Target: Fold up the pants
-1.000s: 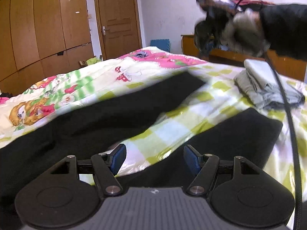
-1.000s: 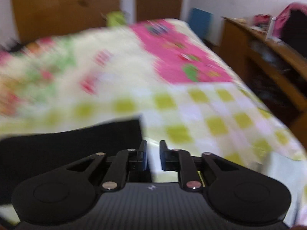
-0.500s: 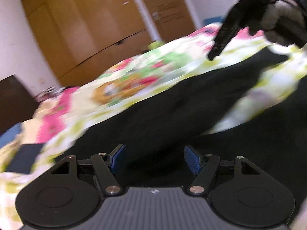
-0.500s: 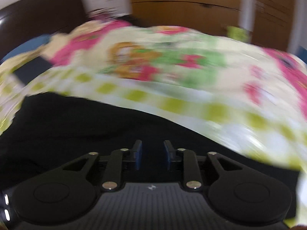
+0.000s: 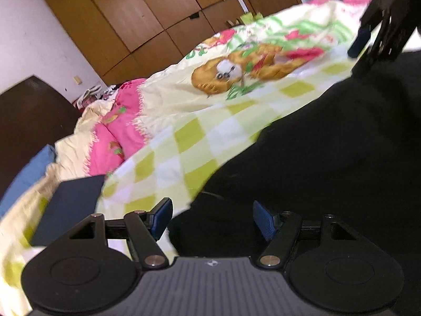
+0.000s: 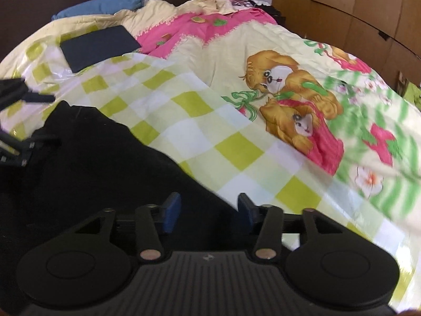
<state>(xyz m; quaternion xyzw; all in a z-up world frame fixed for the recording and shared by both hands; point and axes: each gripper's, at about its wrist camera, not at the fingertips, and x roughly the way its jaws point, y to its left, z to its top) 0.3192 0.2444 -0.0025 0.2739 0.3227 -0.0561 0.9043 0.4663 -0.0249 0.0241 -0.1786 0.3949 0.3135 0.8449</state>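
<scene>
Black pants (image 5: 329,144) lie spread on the patterned bedspread (image 5: 236,92); they also show in the right wrist view (image 6: 92,158). My left gripper (image 5: 210,220) is open and empty, low over the pants' edge near one end. My right gripper (image 6: 208,212) is open and empty over the pants' upper edge. The right gripper also shows at the top right of the left wrist view (image 5: 368,36). The left gripper's fingers (image 6: 18,97) show at the left edge of the right wrist view.
A dark flat rectangular item (image 6: 100,46) lies on the bed near a blue pillow (image 6: 100,5); it also shows in the left wrist view (image 5: 71,205). A dark headboard (image 5: 29,121) and wooden wardrobes (image 5: 147,18) stand beyond the bed.
Both grippers have swung left along the pants towards the headboard end. The right gripper's jaws have opened wider. The left gripper has stayed open.
</scene>
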